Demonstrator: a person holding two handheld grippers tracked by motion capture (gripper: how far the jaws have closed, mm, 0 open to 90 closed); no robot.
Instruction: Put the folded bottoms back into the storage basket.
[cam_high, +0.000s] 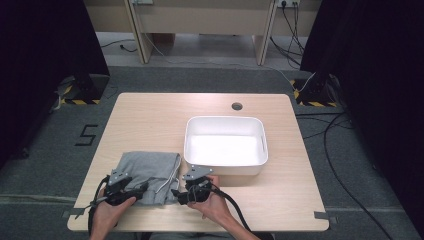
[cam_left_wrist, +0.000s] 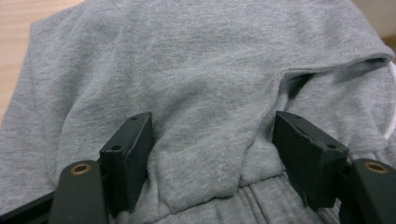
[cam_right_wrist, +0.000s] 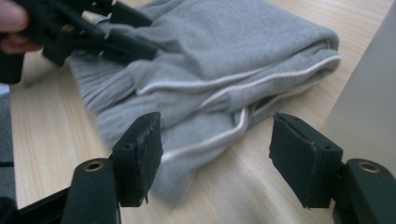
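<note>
Grey fleece, a folded garment (cam_high: 149, 176) with thin white piping along its seams, lay on the near left part of a pale wooden table (cam_high: 150, 115), and both of my hand-held grippers were at its near edge. In the high view my left gripper (cam_high: 134, 190) sat at the garment's near left corner, its black jaws pointing across the cloth, with my left hand (cam_high: 107, 212) behind it. Seen from the left gripper view, its jaws stood wide apart, and a soft ridge of the grey cloth rose between them; the left pad lay against the fabric, while the right pad was just beside a fold, and I could not tell whether it touched. Nothing was pinched. My right gripper (cam_high: 179, 194) sat at the garment's near right corner, held in my right hand (cam_high: 212, 202). In the right gripper view its jaws were also wide apart, with the loose lower edge of the garment (cam_right_wrist: 205, 84) lying on the wood partly between them, nearer the left pad; the right pad hovered over bare tabletop. A white plastic tub (cam_high: 226, 129) stood just to the right of the garment, its near wall close beside my right gripper. The garment rested flat, outside the tub.
</note>
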